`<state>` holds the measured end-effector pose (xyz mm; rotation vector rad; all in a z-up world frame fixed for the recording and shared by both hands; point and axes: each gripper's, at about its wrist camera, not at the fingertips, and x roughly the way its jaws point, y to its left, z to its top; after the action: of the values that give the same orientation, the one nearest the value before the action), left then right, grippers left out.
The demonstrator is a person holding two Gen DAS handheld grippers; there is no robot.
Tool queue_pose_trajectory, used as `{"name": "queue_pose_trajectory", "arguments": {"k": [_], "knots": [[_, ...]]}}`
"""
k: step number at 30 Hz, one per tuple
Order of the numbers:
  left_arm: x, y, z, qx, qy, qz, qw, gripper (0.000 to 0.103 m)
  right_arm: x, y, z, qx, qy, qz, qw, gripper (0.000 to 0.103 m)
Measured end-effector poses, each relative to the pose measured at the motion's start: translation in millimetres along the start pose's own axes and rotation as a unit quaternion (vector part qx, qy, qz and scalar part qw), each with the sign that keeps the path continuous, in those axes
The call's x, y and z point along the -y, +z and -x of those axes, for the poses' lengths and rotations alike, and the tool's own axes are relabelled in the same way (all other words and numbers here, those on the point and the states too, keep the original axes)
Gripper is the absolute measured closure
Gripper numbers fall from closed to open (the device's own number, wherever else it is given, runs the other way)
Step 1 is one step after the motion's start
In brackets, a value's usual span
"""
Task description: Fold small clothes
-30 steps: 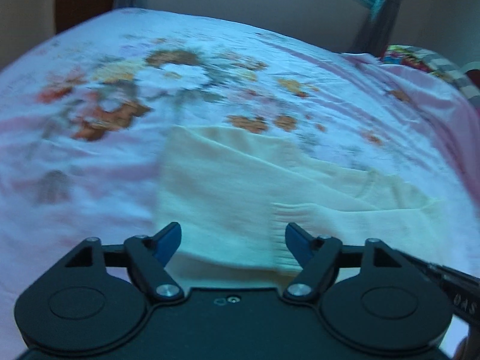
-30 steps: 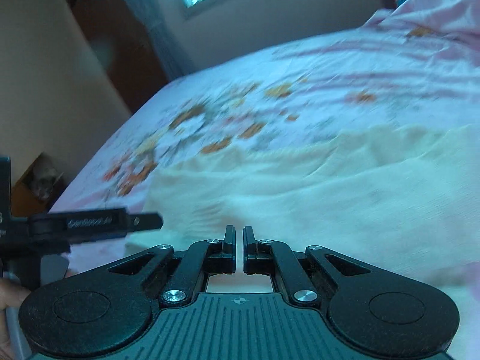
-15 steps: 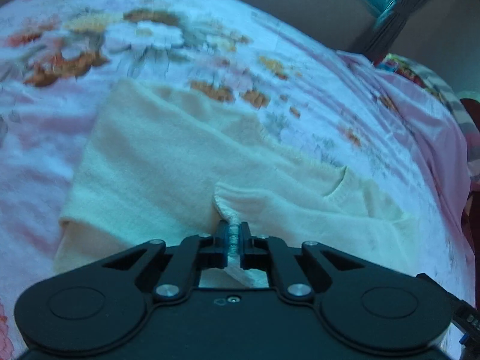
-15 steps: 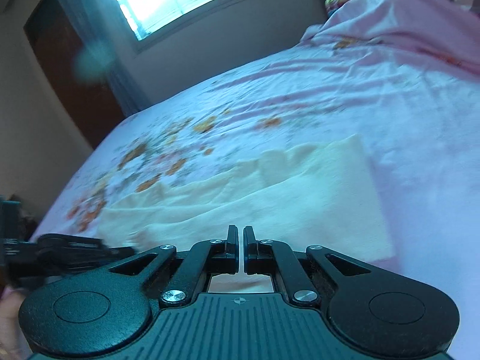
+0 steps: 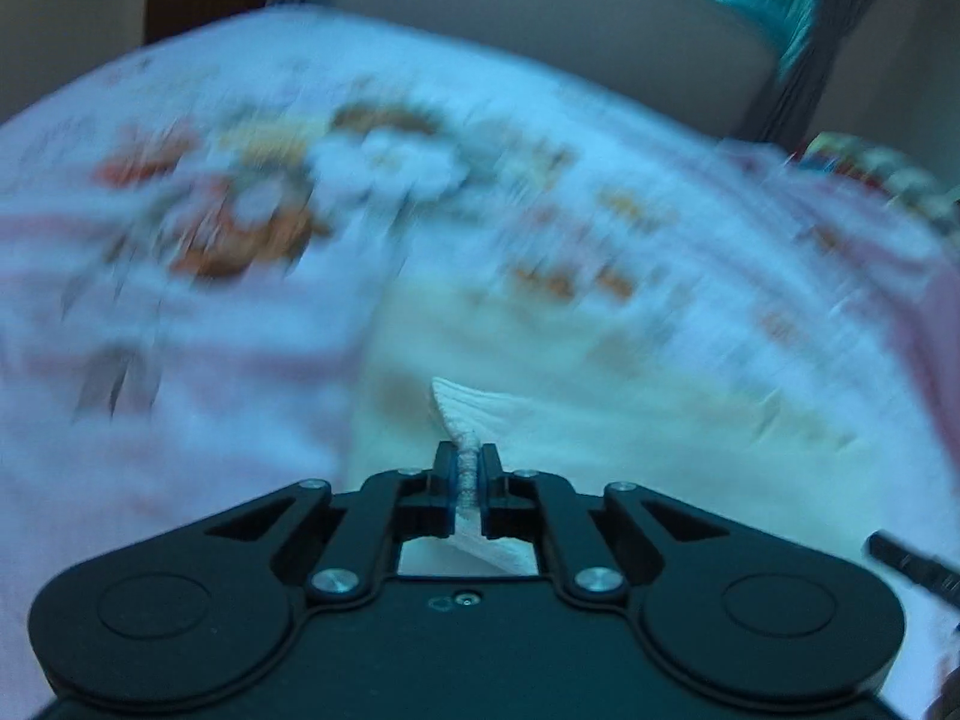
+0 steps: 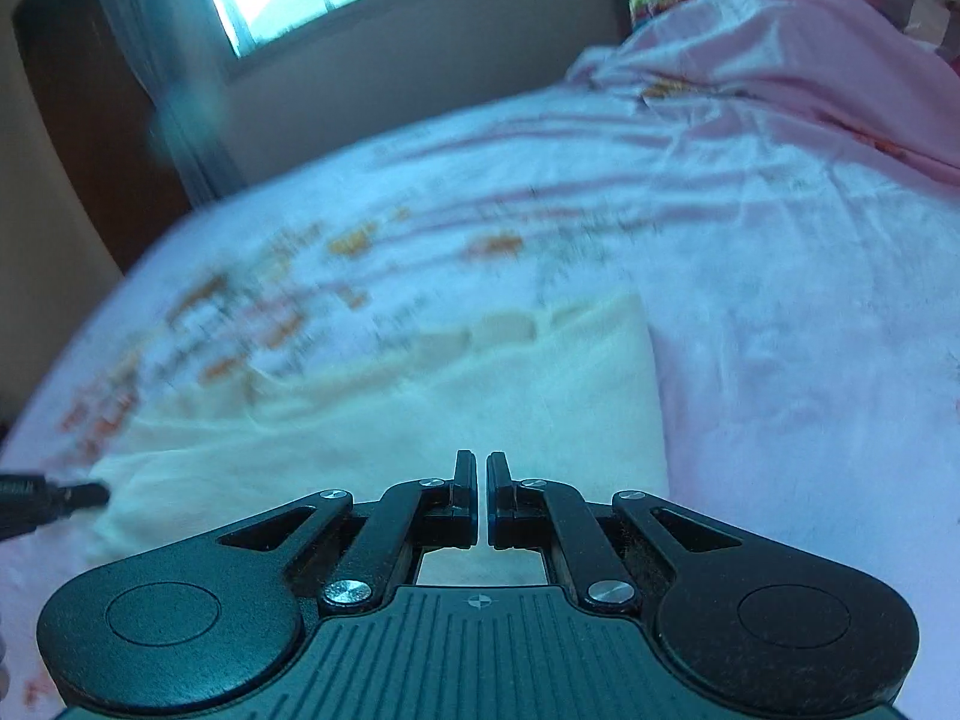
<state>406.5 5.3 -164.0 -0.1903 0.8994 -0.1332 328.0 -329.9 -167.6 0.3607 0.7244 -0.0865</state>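
Showing only leftward: left hand-held gripper (image 5: pixel 468 459) pinching sweater cuff (image 5: pixel 465 414)

Your matte black plastic left gripper (image 5: pixel 467 468) has blue-edged fingers (image 5: pixel 444 480), silver screws and round embossed discs.

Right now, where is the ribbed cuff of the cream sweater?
In the left wrist view, the ribbed cuff sits low at centre, pinched in the left gripper, with the rest of the cream sweater lying on the floral bedsheet.
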Motion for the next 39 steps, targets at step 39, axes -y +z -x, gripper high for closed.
{"name": "queue_pose_trajectory", "arguments": {"k": [39], "knots": [[57, -57, 31, 0.001, 0.057, -0.148, 0.9874, 0.076, -14, -38, 17, -0.077, 0.006, 0.033, 0.996, 0.099]]}}
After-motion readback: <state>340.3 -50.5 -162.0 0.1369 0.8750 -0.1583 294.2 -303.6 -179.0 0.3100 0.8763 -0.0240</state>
